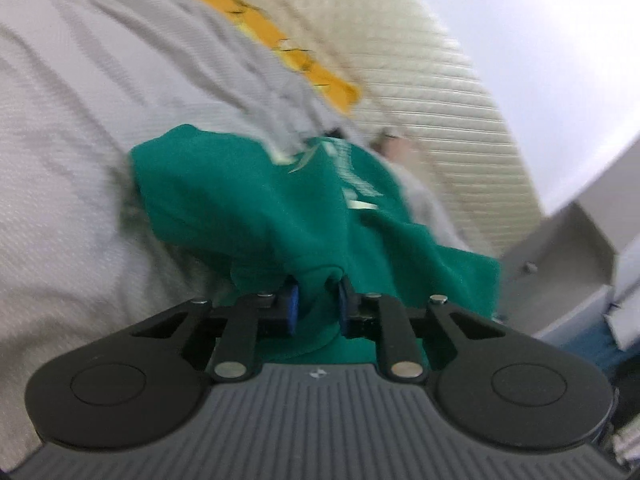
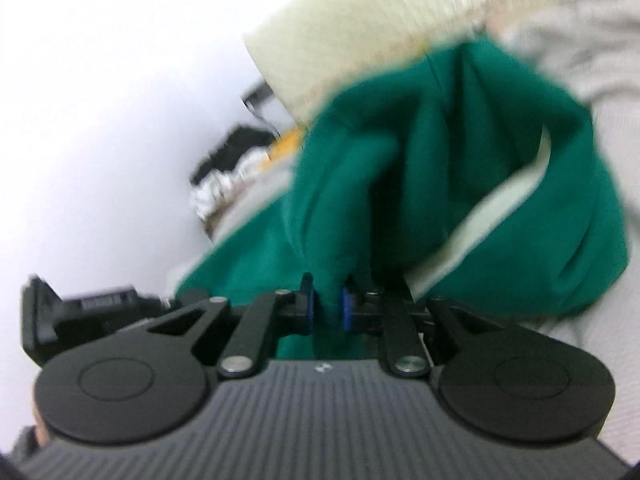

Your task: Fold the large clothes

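Note:
A green garment (image 1: 260,200) with pale print lies bunched on a white textured bedspread (image 1: 60,160). In the left wrist view my left gripper (image 1: 317,302) is shut on a fold of the green cloth, pinched between its blue pads (image 1: 293,300). The right wrist view shows the same green garment (image 2: 440,160), with a pale lining strip, rising in folds in front of the camera. There my right gripper (image 2: 329,304) is shut on another fold of it, the cloth squeezed between the blue pads (image 2: 346,306). Both views are blurred.
A cream ribbed headboard (image 1: 440,100) runs behind the bed. A yellow cloth (image 1: 288,48) and a grey garment (image 1: 180,40) lie further up the bedspread. Grey furniture (image 1: 560,248) stands at the right. Dark objects (image 2: 80,312) sit low at the left in the right wrist view.

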Available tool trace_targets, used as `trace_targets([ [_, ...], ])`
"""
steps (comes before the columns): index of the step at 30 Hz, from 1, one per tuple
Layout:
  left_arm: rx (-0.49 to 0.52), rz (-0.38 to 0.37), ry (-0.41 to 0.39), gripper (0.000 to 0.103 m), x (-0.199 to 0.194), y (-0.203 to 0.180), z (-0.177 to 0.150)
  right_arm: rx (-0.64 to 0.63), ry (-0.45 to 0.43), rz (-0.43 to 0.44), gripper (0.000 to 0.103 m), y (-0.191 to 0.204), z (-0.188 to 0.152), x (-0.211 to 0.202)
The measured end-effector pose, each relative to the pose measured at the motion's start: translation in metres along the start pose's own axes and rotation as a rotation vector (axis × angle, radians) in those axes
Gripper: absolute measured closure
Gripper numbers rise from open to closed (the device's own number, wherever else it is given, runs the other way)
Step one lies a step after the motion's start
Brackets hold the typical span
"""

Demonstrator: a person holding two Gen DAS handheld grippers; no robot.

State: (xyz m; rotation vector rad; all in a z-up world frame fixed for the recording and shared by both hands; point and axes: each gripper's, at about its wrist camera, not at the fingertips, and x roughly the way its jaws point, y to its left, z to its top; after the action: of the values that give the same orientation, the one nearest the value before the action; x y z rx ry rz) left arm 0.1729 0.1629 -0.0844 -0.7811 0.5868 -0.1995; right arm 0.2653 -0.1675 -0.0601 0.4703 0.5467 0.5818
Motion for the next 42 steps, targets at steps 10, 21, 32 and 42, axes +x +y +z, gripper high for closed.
trace_targets([
  [10,0.035,-0.256,0.086,0.083,-0.049,-0.05,-0.042,0.013,-0.169,-0.034,0.087,0.036,-0.005,-0.142],
  [21,-0.057,-0.184,0.281,0.069,-0.043,-0.041,-0.101,0.25,-0.038,-0.221,0.085,-0.007,-0.065,-0.184],
  [32,-0.314,-0.149,0.269,0.016,-0.012,-0.005,-0.093,0.407,-0.054,-0.196,0.022,-0.034,-0.071,-0.194],
  [42,-0.234,-0.197,0.267,0.009,0.028,-0.018,-0.086,0.453,-0.04,-0.218,0.022,-0.053,-0.068,-0.166],
])
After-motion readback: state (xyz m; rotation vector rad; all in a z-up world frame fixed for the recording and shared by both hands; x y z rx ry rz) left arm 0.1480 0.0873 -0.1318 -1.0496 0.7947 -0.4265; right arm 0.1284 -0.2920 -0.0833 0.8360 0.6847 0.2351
